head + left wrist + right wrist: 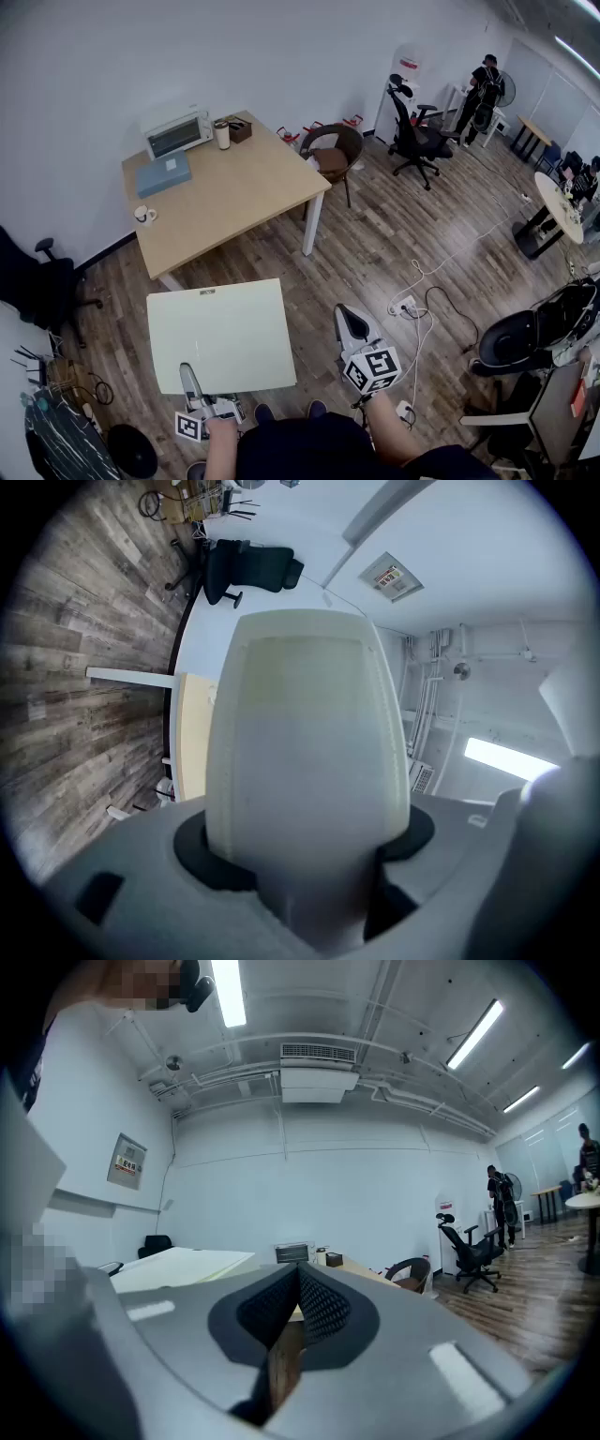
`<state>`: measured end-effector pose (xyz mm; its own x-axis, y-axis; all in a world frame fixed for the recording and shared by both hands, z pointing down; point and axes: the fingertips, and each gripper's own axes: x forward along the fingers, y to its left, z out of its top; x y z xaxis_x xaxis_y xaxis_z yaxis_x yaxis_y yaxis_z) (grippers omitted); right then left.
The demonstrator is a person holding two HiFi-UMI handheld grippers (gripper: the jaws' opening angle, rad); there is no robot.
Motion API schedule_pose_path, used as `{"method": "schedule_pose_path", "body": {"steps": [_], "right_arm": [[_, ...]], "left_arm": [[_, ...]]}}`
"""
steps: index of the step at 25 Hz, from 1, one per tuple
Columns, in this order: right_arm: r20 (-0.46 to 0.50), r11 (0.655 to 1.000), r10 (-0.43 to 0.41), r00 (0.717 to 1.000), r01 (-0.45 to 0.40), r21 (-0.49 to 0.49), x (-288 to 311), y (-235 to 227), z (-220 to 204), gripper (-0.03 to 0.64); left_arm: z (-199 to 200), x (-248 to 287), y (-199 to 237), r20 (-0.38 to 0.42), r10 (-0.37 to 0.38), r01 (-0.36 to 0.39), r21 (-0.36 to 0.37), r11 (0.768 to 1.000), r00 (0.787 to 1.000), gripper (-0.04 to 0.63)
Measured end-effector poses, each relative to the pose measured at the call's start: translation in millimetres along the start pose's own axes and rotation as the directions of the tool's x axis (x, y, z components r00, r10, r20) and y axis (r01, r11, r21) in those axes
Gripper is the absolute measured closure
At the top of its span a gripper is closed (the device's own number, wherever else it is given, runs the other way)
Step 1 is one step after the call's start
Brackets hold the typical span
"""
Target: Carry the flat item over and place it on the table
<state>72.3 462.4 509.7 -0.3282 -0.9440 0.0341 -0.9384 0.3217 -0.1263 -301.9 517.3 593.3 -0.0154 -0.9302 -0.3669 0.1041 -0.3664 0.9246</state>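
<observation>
A wood-floored office holds a pale desk [234, 202] far ahead, carrying a toaster oven [176, 134] and a blue box [163, 172]. The flat board [220, 333], cream-white and square with a small unreadable label at its far edge, hangs level above the floor, near the person and well apart from the desk. The left gripper [187, 373] has its jaws clamped on the board's near edge; the board hides the lower jaw. The right gripper [345, 317], to the board's right, has its jaws closed on nothing.

Left gripper [188, 375] holds a flat white board [221, 330].
</observation>
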Motion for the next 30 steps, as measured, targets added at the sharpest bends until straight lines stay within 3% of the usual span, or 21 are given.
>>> {"method": "schedule_pose_path", "body": {"steps": [15, 25, 30], "right_arm": [[0.020, 1.000, -0.018, 1.000, 0.018, 0.013, -24, -28, -1, 0.604], [0.010, 0.999, 0.032, 0.999, -0.033, 0.005, -52, -78, 1, 0.604], [0.005, 0.998, 0.053, 0.999, -0.053, 0.025, -48, -89, -4, 0.604]], "left_arm": [[-26, -12, -4, -0.005, 0.001, 0.000, 0.023, 1.000, 1.000, 0.276], [-95, -32, -9, 0.012, -0.007, 0.007, 0.032, 0.999, 1.000, 0.276], [-108, -37, -12, 0.030, -0.002, 0.001, 0.033, 0.999, 1.000, 0.276]]}}
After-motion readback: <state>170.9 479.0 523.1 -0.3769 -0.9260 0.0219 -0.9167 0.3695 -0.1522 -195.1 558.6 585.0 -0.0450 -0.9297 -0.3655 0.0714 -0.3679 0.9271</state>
